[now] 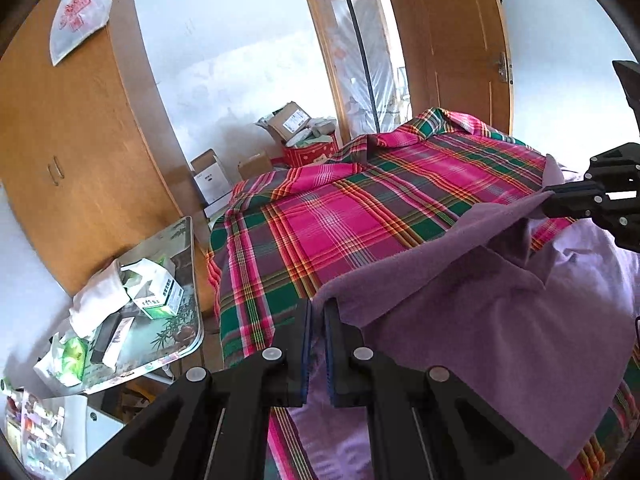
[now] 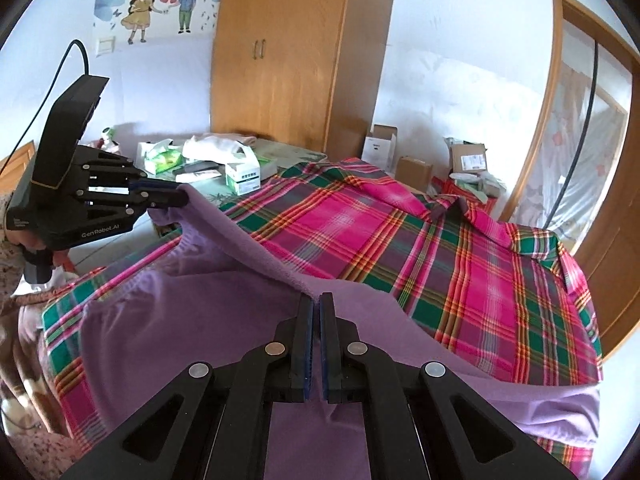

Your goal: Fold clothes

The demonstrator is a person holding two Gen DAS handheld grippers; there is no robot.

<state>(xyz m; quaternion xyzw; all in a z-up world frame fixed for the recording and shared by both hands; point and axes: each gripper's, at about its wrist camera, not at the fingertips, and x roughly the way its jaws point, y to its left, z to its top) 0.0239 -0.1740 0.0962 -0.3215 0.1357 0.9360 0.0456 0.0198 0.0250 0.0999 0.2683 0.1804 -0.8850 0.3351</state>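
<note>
A purple garment [image 1: 460, 320] lies on the bed's pink and green plaid sheet [image 1: 340, 208], with one edge lifted and stretched between both grippers. My left gripper [image 1: 318, 309] is shut on that edge at its near end. Off to the right, the right gripper [image 1: 550, 200] pinches the other end. In the right wrist view, the right gripper [image 2: 318, 298] is shut on the purple garment [image 2: 200, 320], whose raised hem runs up and left to the left gripper [image 2: 183, 198], also shut on it. The plaid sheet [image 2: 460, 240] stretches beyond.
A glass-topped bedside table [image 1: 188, 280] crowded with boxes and tissue packs stands left of the bed. A wooden wardrobe [image 2: 280, 60] rises behind it. Cardboard boxes [image 1: 292, 120] sit on the floor by the far wall, near a wooden door [image 1: 452, 40].
</note>
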